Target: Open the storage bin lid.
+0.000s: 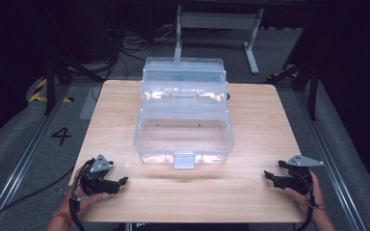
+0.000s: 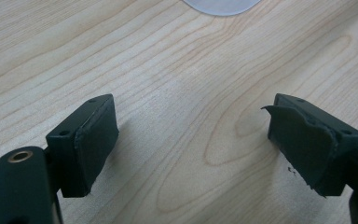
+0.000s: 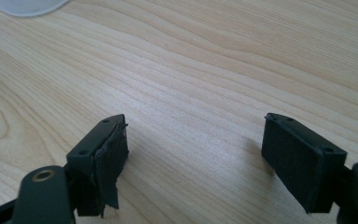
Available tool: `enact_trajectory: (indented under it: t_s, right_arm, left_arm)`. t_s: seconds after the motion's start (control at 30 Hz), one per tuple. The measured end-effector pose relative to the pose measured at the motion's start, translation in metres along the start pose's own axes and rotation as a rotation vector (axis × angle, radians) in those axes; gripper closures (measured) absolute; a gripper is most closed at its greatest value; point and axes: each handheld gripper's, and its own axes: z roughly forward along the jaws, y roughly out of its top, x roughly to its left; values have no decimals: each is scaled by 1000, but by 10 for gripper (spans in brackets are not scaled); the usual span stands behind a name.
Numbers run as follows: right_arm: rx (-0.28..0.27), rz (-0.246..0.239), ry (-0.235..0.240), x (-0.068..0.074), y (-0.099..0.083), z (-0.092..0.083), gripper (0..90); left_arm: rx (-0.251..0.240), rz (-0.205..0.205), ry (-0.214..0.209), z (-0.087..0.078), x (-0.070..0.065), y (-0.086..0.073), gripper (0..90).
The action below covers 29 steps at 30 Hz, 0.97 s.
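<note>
Toolbox (image 1: 184, 115) stands open mid-table (image 1: 250, 187), both grippers' fingers (image 2: 95, 140) wide, empty.

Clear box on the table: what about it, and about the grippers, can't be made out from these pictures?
- Box contents: high view, the clear walls glare and blur; whether anything lies inside cannot be told.
- Box latch: high view, too small to tell how it stands.
- Box in the left gripper view: cut off by the top edge, a pale corner remains.
- Left gripper pads: high view, too small; torn edges show on a pad in its own view.
</note>
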Motion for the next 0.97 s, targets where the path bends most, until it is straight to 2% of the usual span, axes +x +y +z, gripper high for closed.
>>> enact_trajectory:
  t_s: [0.3, 0.33, 0.97]
  right_arm:
    - [0, -3, 2, 0, 0, 0, 226]
    - [0, -3, 2, 0, 0, 0, 226]
    - [0, -5, 5, -1, 0, 0, 226]
  left_arm:
    - [10, 14, 0, 0, 1, 1, 156]
    - [6, 2, -5, 0, 1, 1, 156]
    - [7, -13, -8, 1, 1, 1, 155]
